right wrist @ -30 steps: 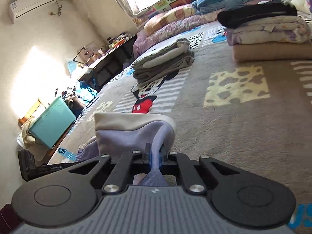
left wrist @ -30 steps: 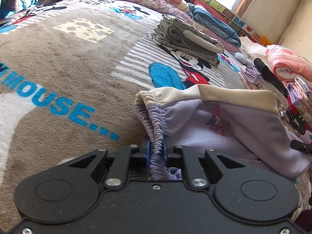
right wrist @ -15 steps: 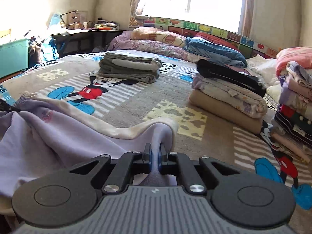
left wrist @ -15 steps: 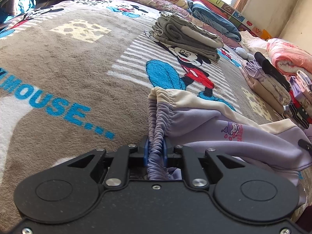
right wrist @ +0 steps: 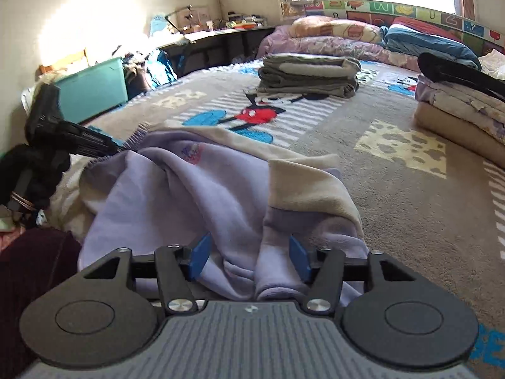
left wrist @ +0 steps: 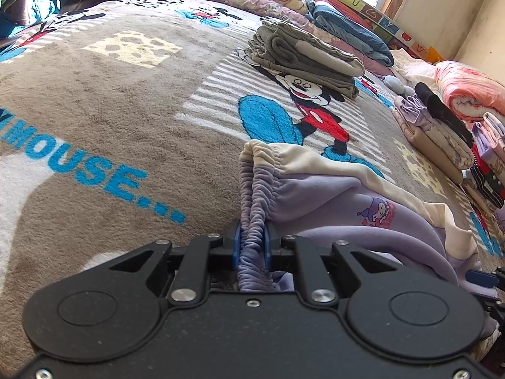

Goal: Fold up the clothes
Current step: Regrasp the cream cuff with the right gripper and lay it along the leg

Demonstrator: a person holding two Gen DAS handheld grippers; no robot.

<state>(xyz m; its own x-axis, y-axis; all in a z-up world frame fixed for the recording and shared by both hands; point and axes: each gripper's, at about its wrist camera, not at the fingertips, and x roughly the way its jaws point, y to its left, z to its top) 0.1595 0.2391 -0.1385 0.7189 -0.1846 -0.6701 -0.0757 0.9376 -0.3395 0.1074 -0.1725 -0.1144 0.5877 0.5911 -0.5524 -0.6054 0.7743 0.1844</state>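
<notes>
Sunlit bedroom, and under me a brown cartoon-mouse blanket [left wrist: 104,101] covers the bed. Beyond lie a folded grey stack [right wrist: 309,74], a beige-and-lilac pile [right wrist: 457,113] at the right, and a teal bin [right wrist: 91,90] by the wall. My lilac trousers [right wrist: 195,189] with cream trim lie rumpled on the blanket's near edge. My left gripper [left wrist: 251,246] is clamped on their gathered waistband; my right gripper [right wrist: 247,257] stands wide apart, cloth lying loose between its blue pads.

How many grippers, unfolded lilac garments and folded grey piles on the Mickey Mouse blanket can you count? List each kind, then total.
grippers: 2 (left gripper, right gripper)
unfolded lilac garment: 1
folded grey pile: 1
Total: 4
</notes>
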